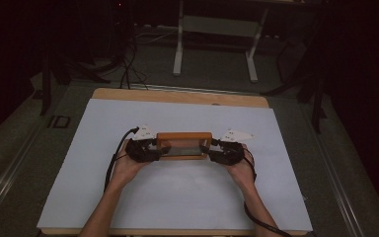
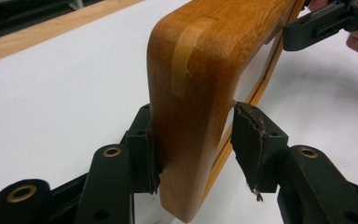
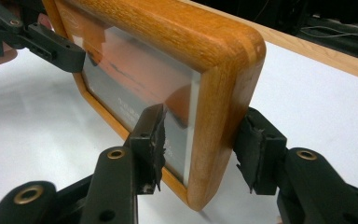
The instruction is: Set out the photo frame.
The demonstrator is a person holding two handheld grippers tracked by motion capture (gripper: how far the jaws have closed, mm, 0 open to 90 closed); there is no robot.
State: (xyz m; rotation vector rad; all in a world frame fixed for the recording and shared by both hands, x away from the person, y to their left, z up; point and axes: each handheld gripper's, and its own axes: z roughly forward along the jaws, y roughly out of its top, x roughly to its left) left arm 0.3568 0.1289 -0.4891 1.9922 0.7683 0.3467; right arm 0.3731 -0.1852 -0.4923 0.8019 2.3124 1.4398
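Dim room, metal stand legs (image 1: 249, 59) at 12 o'clock; wooden table (image 1: 177, 95) under a white sheet (image 1: 177, 197).

Item: wooden picture frame (image 1: 184, 145), rounded corners, glazed front with an orange-toned print behind the glass. Standing on its long edge at the sheet's centre, slightly toward 12 o'clock, face leaning toward 6 o'clock. Whether resting on the sheet or lifted just clear of it: not determinable.

Left gripper (image 1: 145, 149): bracketing the frame's 9 o'clock end. In the left gripper view (image 2: 193, 156), one pad touching the back of the wood, the other showing a sliver of gap at the front; jaws narrow, closing about the frame rather than clamping hard.

Right gripper (image 1: 223, 152): bracketing the 3 o'clock end. In the right gripper view (image 3: 200, 151), front pad lying against the glass near the inner lip, rear pad just beside the back of the wood; narrow likewise, full contact not confirmable.

Handling, as judgement: seating both pads on wood rather than glass; closing the left gap before taking any weight; keeping both ends level, moving together, avoiding twist across the frame; squeezing gently, torn pad facings likely gripping unevenly; guarding against slip on smooth varnish.
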